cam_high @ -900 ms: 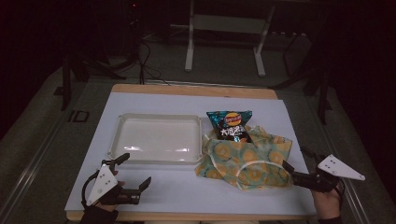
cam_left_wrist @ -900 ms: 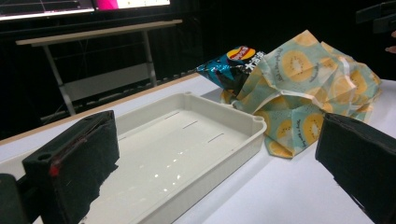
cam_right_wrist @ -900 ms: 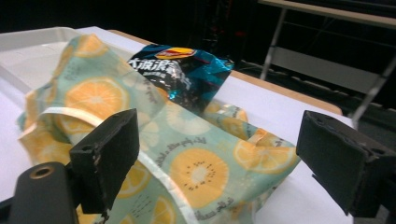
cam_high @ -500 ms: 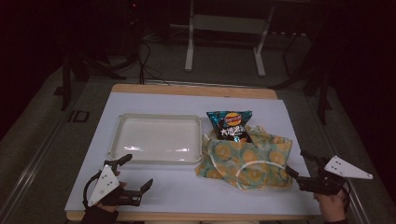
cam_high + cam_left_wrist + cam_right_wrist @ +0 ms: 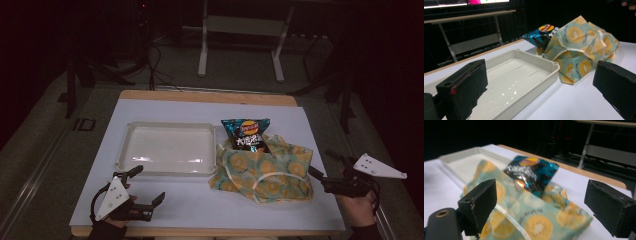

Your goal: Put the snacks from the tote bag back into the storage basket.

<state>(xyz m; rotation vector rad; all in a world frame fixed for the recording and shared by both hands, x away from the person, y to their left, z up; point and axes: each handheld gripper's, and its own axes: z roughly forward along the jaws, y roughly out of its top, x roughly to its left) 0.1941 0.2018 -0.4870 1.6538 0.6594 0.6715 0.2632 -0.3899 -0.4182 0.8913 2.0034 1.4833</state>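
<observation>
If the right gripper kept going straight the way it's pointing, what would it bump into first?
Most likely the fruit-print cloth bag: the right gripper has its open jaws aimed at it, and the chip bag is farther on.

Glossy plastic tray (image 5: 170, 150), shiny foil bag (image 5: 246, 132)

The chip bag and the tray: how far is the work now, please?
Nothing looks done yet: the chip bag sits half inside the fruit-print bag, and the tray beside it is empty. In hand: nothing; the left gripper and right gripper are open. Any moving is left.
</observation>
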